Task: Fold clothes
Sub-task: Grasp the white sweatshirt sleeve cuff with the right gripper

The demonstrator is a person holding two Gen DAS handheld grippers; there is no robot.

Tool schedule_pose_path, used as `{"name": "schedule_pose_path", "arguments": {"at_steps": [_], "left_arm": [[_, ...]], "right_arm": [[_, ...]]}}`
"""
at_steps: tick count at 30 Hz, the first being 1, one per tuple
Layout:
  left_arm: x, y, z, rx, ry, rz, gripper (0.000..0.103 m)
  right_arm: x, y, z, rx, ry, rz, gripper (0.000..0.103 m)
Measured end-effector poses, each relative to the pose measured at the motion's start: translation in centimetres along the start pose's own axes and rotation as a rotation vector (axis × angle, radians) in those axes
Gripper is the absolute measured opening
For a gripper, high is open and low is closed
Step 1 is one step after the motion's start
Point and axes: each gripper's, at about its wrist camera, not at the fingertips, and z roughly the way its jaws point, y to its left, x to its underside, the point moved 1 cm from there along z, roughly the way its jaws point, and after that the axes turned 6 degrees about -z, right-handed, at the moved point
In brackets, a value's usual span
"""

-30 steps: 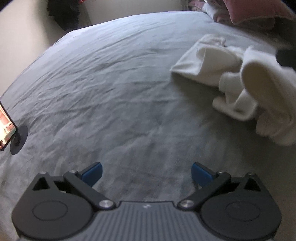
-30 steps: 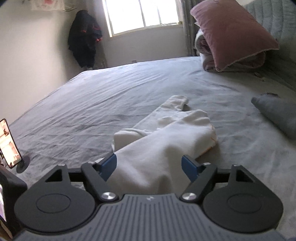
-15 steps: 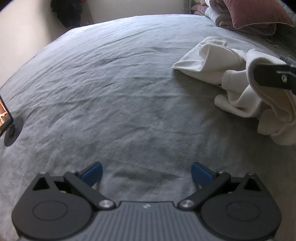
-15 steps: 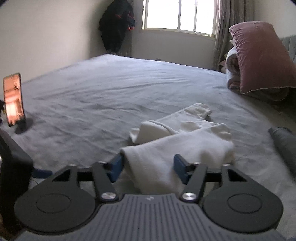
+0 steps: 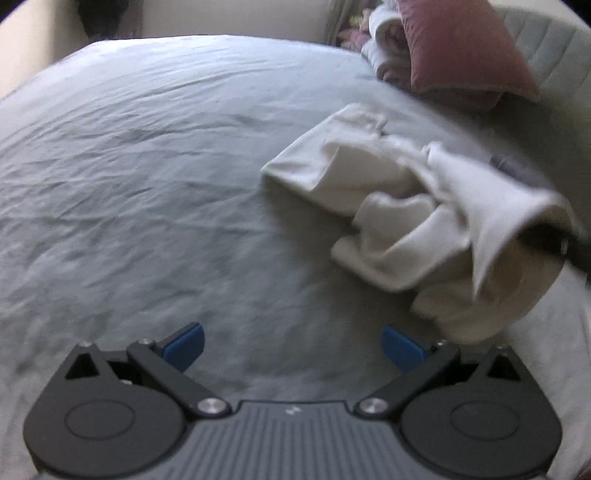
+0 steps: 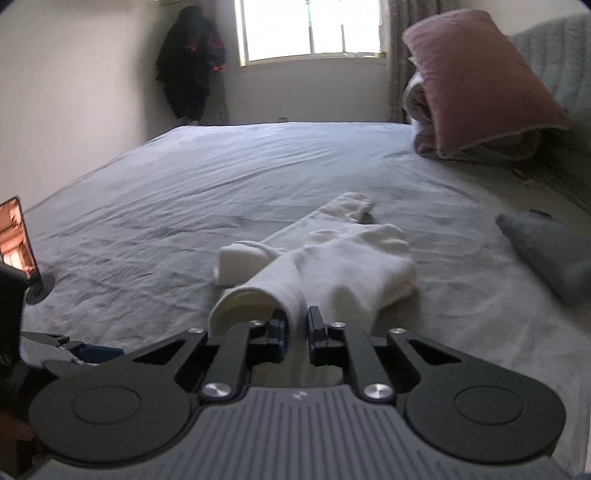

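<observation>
The right gripper (image 6: 296,334) is closing its blue-padded jaws on a fold of the crumpled cream-white fleece garment (image 6: 332,258), which lies on the wrinkled grey bedsheet (image 6: 184,192) — stretching toward twelve o'clock. The left gripper (image 5: 291,345) hangs wide open over bare sheet, holding nothing — the garment (image 5: 399,206) lies at its two o'clock. A mauve pillow (image 6: 480,81) sits at one o'clock.

Backlit by bright window (image 6: 310,27), fisheye-curved edges, left view motion-blurred
</observation>
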Motion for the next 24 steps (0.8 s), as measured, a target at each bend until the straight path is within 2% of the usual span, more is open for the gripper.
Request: {"name": "schedule_pose_path", "arguments": {"at_steps": [4, 12, 16, 22, 24], "left_arm": [[-0.8, -1.0, -0.6, 0.062, -0.014, -0.075, 0.103], [-1.9, -1.7, 0.7, 0.084, -0.05, -0.183, 0.102], [-2.0, -2.0, 0.9, 0.11, -0.074, -0.219, 0.102], [-2.2, -2.5, 1.5, 0.133, -0.093, -0.228, 0.102], [-2.3, -2.7, 1.4, 0.145, -0.106, -0.227, 0.102]], "right_arm": [[0.7, -2.1, -0.6, 0.024, 0.012, 0.048, 0.011], [3.0, -6.6, -1.5, 0.1, 0.054, 0.126, 0.011], [4.2, -8.1, -1.2, 0.094, 0.101, 0.175, 0.011], [5.1, -8.2, -1.2, 0.081, 0.13, 0.158, 0.011], [5.0, -8.4, -1.3, 0.062, 0.125, 0.171, 0.018]]}}
